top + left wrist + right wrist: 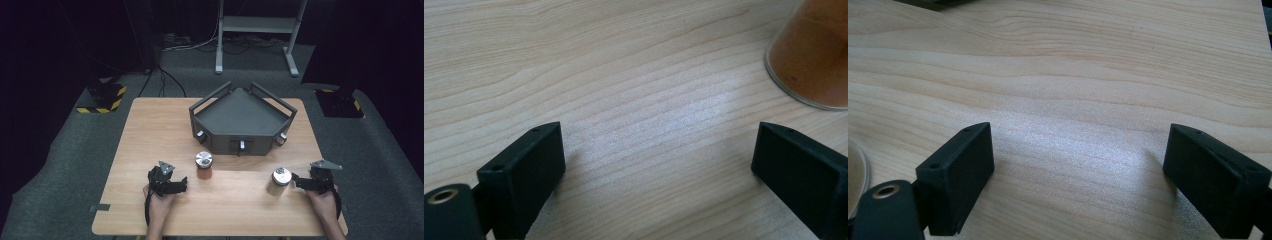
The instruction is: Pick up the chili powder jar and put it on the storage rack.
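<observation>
We note two sets of tongs resting low on the wooden surface (150,130), one in each hand of a person reaching in from the near edge. The left tongs (181,184) sit just left of a jar of reddish-brown powder (204,165) with a silver lid; in the left gripper view the left tongs (656,165) stand spread wide, bare wood between the jaws, and the jar's glass side (811,55) shows at upper right, apart from the nearer jaw. The right tongs (296,181) lie just right of a second jar, pale contents (279,181) under a like silver lid; whether a jaw tip touches it we cannot tell from above, the picture being dim and small. In the right gripper view the right tongs (1078,165) are likewise released, nothing gripped, and a pale curved edge at far left (858,175) is probably that jar's base. Both jars stand upright, well apart from each other, near the middle of the surface. Behind them, toward the far edge, sits a dark grey angular tray (240,112) with raised rails and small knobs on its front faces.
</observation>
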Tool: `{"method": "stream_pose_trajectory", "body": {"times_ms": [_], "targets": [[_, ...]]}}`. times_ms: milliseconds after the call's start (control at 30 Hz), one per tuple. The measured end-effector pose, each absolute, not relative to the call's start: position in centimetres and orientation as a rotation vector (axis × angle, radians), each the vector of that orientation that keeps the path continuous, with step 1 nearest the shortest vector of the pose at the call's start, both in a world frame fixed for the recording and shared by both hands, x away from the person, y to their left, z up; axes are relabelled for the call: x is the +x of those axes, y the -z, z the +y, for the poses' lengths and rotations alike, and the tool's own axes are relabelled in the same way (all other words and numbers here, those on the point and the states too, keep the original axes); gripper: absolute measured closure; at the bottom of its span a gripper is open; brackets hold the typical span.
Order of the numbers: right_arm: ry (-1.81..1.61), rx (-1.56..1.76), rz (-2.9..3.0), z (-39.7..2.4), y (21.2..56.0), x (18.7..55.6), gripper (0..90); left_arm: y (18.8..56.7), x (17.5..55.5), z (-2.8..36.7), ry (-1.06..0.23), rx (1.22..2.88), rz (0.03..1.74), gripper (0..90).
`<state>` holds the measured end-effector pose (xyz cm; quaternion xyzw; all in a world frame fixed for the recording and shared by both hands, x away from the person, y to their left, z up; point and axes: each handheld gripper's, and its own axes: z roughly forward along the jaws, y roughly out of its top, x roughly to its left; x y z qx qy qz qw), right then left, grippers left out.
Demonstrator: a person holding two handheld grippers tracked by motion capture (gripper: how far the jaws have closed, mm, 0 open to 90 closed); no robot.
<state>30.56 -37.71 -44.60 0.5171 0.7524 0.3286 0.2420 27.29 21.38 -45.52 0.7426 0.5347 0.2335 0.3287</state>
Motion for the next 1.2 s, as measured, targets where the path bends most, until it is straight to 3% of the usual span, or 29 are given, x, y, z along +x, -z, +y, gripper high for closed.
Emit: {"method": "stream_pose_trajectory", "body": {"times_ms": [1200], "targets": [[-0.896,1.418,2.054,-37.65,44.59,30.55,12.4,45.45,27.25,21.31,-0.600,1.952,1.395,4.2]]}}
